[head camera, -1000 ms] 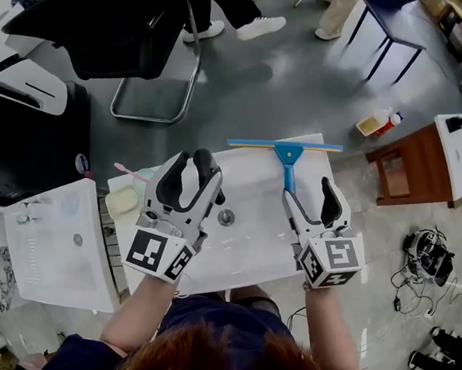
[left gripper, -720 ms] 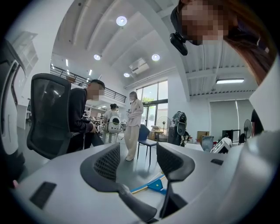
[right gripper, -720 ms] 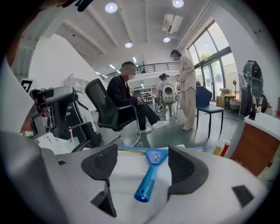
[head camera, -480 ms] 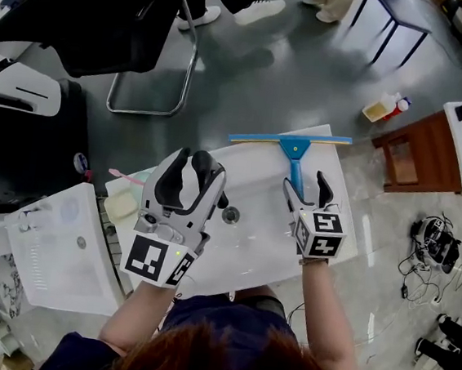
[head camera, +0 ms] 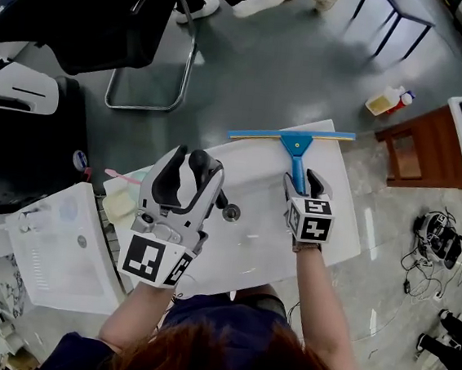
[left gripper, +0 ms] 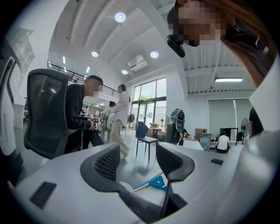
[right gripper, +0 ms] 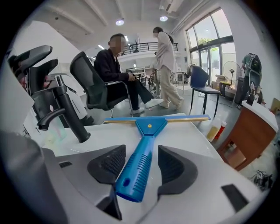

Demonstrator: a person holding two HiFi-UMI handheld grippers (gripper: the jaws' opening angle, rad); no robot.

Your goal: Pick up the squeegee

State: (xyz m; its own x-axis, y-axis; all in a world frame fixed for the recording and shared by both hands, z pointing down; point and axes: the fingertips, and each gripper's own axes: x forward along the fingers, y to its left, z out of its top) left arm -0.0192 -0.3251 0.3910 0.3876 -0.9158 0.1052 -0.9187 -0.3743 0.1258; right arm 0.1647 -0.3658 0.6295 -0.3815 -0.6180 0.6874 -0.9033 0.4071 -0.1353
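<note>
A blue squeegee [head camera: 298, 164] lies on the white sink top [head camera: 249, 244], its blade along the far edge and its handle pointing toward me. My right gripper [head camera: 301, 179] is lowered over the handle. In the right gripper view the ribbed handle [right gripper: 139, 168] lies between the jaws of the right gripper [right gripper: 141, 153], which are closing; a gap still shows on the right side. My left gripper [head camera: 190, 163] hovers open and empty above the basin, by the black faucet [right gripper: 65, 113]. The left gripper [left gripper: 138, 159] sees the squeegee [left gripper: 155, 181] beyond its jaws.
A drain [head camera: 230, 214] sits mid-basin. A black office chair [head camera: 108, 27] stands beyond the sink, a brown wooden cabinet [head camera: 411, 154] to the right, bottles [head camera: 387, 100] on the floor, a white unit [head camera: 52, 243] to the left. People sit and walk in the background.
My right gripper has dropped down and forward onto the squeegee handle, its jaws narrowing around it. The left gripper has barely shifted.
</note>
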